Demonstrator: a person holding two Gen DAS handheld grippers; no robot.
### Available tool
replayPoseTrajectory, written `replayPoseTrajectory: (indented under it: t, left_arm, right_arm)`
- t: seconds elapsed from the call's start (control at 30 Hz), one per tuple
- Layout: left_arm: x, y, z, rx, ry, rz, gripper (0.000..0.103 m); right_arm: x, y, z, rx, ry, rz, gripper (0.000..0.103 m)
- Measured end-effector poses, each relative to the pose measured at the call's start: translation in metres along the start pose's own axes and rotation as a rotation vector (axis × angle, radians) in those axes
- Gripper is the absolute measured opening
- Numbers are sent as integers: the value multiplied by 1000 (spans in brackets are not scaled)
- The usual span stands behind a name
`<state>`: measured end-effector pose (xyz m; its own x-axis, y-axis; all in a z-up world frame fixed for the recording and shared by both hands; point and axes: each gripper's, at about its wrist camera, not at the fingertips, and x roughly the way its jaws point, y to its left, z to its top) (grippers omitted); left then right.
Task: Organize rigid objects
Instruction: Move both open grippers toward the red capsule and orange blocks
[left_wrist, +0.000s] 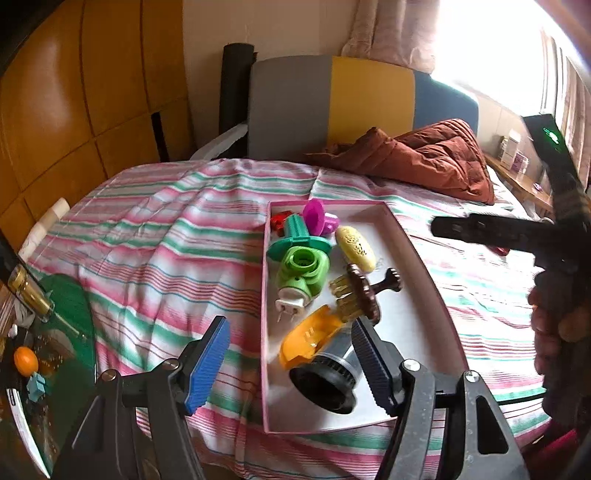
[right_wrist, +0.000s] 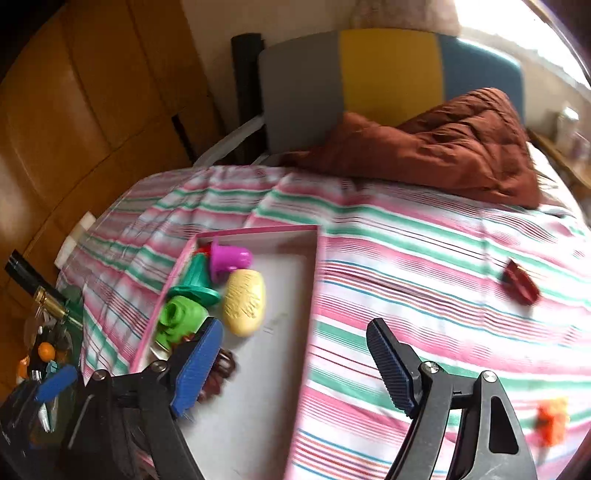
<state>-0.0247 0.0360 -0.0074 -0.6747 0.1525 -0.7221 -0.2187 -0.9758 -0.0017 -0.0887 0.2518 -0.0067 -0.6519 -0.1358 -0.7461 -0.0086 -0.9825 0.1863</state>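
left tongs (left_wrist: 291, 358): spread wide, empty, over the pink box's (left_wrist: 264, 295) near edge | right tongs (right_wrist: 295, 365): spread wide, empty, above the box's right wall | toys: packed along the box's left side, right half bare | red piece (right_wrist: 520, 282): alone on the striped bed (right_wrist: 424, 258), lots of room around

Both grippers showing black frames w/ silver screws; left gripper (left_wrist: 291, 363) and right gripper (right_wrist: 295, 365) wearing ribbed blue pads (left_wrist: 207, 365). Green marking glowing on right body.
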Motion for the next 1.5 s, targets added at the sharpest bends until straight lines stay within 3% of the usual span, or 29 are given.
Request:
replayPoseTrajectory:
  t: [0.63,0.87,1.0,1.5]
  left_arm:
    - [-6,-71,19,151,-30,-71,69]
    - [-1,-106,26,218,-25,-110,69]
    - [5,-127,29,245,-12,-135,69]
    - [34,-189,41,334,28,-185,69]
  right_arm:
    - [-83,-192,-50,271,-12,-305,81]
    - [-85,-246,-77,422,13,-331,82]
    - [-82,-263,-82,513,35,-339,81]
    - [-82,-275,-94,639,139,-302,81]
